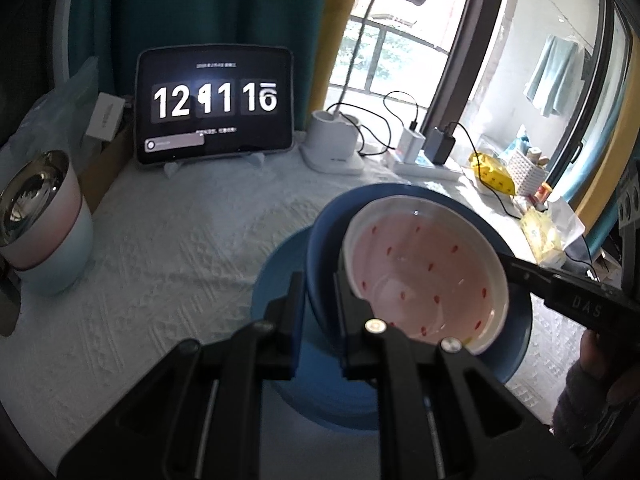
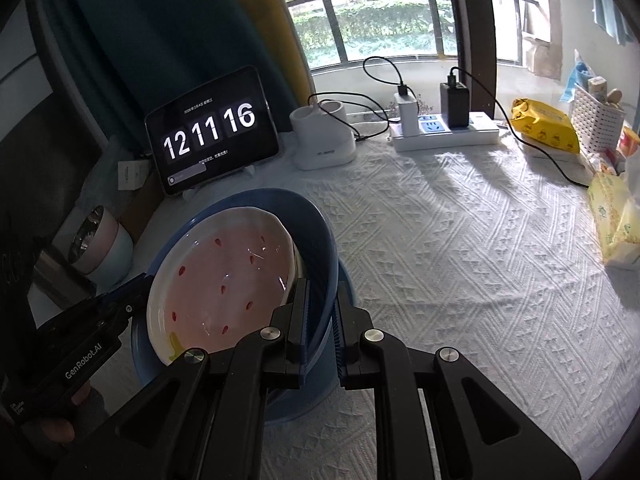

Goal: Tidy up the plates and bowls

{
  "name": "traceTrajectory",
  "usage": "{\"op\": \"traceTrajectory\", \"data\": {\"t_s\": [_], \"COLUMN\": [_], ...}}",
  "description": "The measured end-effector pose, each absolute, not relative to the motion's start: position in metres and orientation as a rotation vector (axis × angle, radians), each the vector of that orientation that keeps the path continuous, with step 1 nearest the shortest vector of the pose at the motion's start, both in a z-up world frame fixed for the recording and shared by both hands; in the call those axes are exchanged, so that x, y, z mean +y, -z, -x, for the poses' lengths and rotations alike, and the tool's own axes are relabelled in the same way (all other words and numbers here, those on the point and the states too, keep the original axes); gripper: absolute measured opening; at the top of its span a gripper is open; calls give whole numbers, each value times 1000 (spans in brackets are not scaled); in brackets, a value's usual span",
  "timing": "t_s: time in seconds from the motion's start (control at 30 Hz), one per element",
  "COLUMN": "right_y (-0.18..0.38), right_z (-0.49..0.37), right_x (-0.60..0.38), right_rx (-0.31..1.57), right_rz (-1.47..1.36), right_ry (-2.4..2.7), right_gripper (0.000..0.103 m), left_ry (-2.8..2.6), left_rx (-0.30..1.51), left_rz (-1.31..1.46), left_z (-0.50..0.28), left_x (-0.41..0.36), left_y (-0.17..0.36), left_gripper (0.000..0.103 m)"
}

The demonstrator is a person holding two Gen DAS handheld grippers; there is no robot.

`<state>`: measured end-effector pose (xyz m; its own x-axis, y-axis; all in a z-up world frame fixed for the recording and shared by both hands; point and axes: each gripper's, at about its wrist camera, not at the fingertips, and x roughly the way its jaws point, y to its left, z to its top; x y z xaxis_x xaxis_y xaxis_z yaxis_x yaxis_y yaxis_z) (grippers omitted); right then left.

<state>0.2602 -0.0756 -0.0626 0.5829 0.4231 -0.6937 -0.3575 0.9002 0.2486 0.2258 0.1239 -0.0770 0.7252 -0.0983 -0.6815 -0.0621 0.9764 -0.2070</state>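
The left tongs (image 1: 318, 312) fill the foreground of their own camera, pinching the near wall of a dark blue bowl (image 1: 324, 256), one finger inside the rim and one outside. On the opposite side, the right tongs (image 2: 320, 312) are pinched on the same blue bowl's rim (image 2: 320, 240) in the same manner, so the bowl is held from both sides. Nested inside it sits a white bowl with a pink interior and red seed marks (image 1: 424, 276), leaning slightly toward one wall rather than lying level. Beneath the pair lies a lighter blue plate (image 1: 280, 280) on the white textured cloth covering the surface (image 2: 460, 240); whether the dark bowl's base already touches the plate or hangs just above it I cannot tell. The step appears to be seating the nested bowls onto the plate. To do it well, both grips should stay level and move together, since an uneven descent could tip the inner bowl further or let it slide out. Centre the bowl over the plate before letting go, and release both sides at once. A pink and pale blue metal-lined cup (image 1: 44, 224) stands well apart at the left edge, near a tablet clock (image 1: 216, 104).
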Motion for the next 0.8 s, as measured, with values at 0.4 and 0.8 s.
{"op": "traceTrajectory", "data": {"t_s": [0.4,0.8], "right_y": [67,75], "right_z": [-261,-261], "right_x": [-60,-52], "right_rx": [845,872], "right_rz": [-81,-76], "right_ry": [-469,-466], "right_gripper": [14,14], "left_ry": [-2,-19], "left_rx": [754,745], "left_rz": [216,181], "left_z": [-225,-228], "left_x": [137,139], "left_y": [77,77], "left_gripper": [12,13]}}
